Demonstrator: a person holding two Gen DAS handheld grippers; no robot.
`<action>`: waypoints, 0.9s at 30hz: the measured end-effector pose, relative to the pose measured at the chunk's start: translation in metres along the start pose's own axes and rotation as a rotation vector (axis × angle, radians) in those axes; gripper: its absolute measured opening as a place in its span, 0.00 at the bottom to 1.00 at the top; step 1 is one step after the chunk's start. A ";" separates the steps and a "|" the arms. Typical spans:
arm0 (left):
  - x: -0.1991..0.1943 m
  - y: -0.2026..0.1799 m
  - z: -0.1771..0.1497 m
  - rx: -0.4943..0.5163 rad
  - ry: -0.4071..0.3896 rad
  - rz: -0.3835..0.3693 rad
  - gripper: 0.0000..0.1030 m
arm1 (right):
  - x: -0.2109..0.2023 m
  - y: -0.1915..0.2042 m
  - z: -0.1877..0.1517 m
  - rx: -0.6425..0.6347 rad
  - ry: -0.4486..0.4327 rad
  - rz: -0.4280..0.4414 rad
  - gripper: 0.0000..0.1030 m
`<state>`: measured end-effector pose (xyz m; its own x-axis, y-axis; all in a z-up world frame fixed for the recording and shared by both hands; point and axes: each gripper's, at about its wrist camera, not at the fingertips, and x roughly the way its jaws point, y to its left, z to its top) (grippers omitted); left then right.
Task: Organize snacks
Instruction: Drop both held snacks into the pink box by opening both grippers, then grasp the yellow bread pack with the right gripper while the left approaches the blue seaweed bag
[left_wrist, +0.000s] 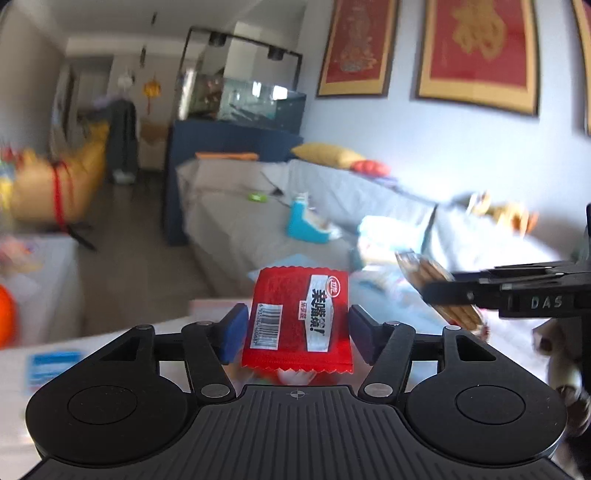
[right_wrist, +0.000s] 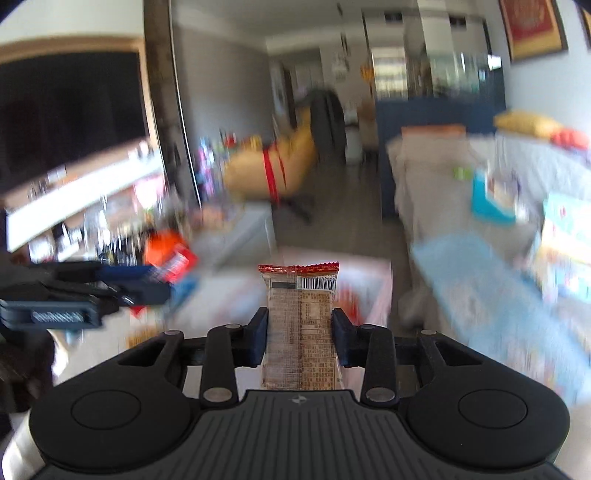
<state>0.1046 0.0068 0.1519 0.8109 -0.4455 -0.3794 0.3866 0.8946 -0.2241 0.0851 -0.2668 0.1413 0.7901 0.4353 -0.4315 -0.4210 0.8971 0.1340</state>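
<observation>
Two grippers were up in the air over a blurred living room, each with a snack between its pads. The left gripper (left_wrist: 295, 328) held a red packet (left_wrist: 297, 319) flat between its blue pads (left_wrist: 232, 332), barcode and white label facing up; the left pad touched the packet's edge, while the right pad sat at or just off the other edge, too close to tell. Its grip looked loose but the packet stayed up off the surface.

The right gripper (right_wrist: 300, 334) was clamped on a brown biscuit pack (right_wrist: 301, 328), standing lengthwise between the pads, its red crimped end pointing away from the camera. Both pads pressed its sides.

From the left wrist view, the right gripper (left_wrist: 480, 291) showed at the right edge with the biscuit pack (left_wrist: 424, 271) angled in its jaws. From the right wrist view, the left gripper (right_wrist: 122, 284) showed at the left edge, the red packet (right_wrist: 170, 254) blurred at its tip.

Behind them stood a grey sofa (left_wrist: 229, 206) with a yellow cushion (left_wrist: 325, 155), and a fish tank (left_wrist: 255, 99) further back.
</observation>
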 end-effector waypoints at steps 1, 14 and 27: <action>0.018 0.010 0.006 -0.048 0.032 -0.025 0.65 | 0.005 -0.001 0.018 0.001 -0.019 0.001 0.34; 0.021 0.130 -0.023 -0.132 0.144 0.298 0.58 | 0.120 -0.011 0.047 0.046 0.147 -0.055 0.80; 0.041 0.256 -0.059 -0.378 0.196 0.557 0.58 | 0.183 0.122 -0.009 -0.068 0.357 0.242 0.82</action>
<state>0.2108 0.2149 0.0256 0.7359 0.0462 -0.6755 -0.2722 0.9337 -0.2326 0.1743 -0.0781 0.0706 0.4666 0.5678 -0.6781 -0.6126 0.7605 0.2152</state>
